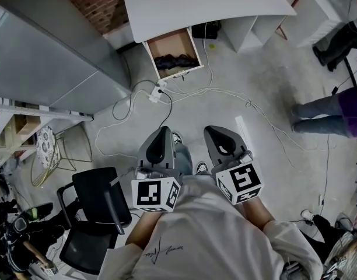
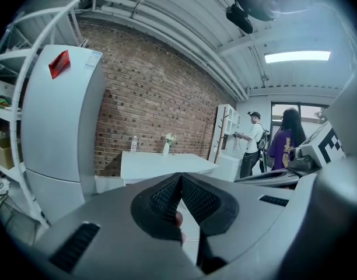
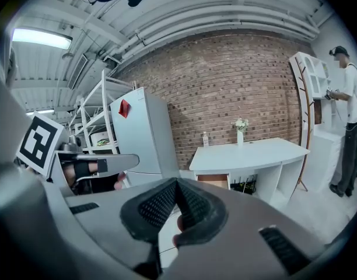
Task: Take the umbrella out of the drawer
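Approach comes first: the drawer [image 1: 168, 43] stands open well ahead, umbrella [image 1: 175, 61] inside. Left gripper [image 1: 163, 133] and right gripper [image 1: 216, 132] are both closed and empty. Open one before reaching in.

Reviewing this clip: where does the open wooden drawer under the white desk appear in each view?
Head view: the open wooden drawer is at upper centre, pulled out from the white curved desk, with a dark umbrella inside.
Left gripper view: the drawer is not visible; only the desk top shows.
Right gripper view: just right of centre, under the desk's left end.
Shared landmark: the desk against the red brick wall.
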Tool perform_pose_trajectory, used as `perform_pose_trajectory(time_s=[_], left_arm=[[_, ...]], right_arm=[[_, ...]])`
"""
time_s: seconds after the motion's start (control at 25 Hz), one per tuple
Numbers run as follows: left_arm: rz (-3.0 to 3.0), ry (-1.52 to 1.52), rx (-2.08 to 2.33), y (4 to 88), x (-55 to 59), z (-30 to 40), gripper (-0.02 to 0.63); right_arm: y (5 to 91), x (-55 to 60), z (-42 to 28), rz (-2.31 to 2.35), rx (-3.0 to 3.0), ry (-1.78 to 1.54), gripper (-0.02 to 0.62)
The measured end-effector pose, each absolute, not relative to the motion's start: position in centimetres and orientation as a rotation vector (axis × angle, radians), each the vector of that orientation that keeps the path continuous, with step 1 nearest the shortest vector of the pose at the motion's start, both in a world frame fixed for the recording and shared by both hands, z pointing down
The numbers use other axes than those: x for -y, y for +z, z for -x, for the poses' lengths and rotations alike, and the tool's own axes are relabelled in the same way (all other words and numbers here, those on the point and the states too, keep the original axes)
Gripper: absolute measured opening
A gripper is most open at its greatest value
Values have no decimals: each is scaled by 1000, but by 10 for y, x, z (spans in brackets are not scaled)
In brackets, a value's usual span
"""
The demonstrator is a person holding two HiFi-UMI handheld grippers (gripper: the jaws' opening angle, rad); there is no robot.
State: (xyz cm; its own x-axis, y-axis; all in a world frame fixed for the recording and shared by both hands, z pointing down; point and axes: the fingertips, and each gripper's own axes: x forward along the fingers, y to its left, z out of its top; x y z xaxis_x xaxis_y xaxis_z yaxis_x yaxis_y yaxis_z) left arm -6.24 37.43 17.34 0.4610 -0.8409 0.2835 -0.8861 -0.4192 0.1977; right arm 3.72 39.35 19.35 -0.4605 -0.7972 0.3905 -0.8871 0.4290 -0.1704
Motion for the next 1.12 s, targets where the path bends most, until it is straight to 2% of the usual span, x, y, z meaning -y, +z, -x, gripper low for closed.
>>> perform_pose_trajectory(time_s=[0.92,1.12], left_arm=[[-2426,230,1399,185,-221,146,18],[-2415,226,1396,186,-200,149,18]], right_arm=[[190,-234,53,-1462,2386,486,15],[187,-214,54,-1461,2378,479,15]])
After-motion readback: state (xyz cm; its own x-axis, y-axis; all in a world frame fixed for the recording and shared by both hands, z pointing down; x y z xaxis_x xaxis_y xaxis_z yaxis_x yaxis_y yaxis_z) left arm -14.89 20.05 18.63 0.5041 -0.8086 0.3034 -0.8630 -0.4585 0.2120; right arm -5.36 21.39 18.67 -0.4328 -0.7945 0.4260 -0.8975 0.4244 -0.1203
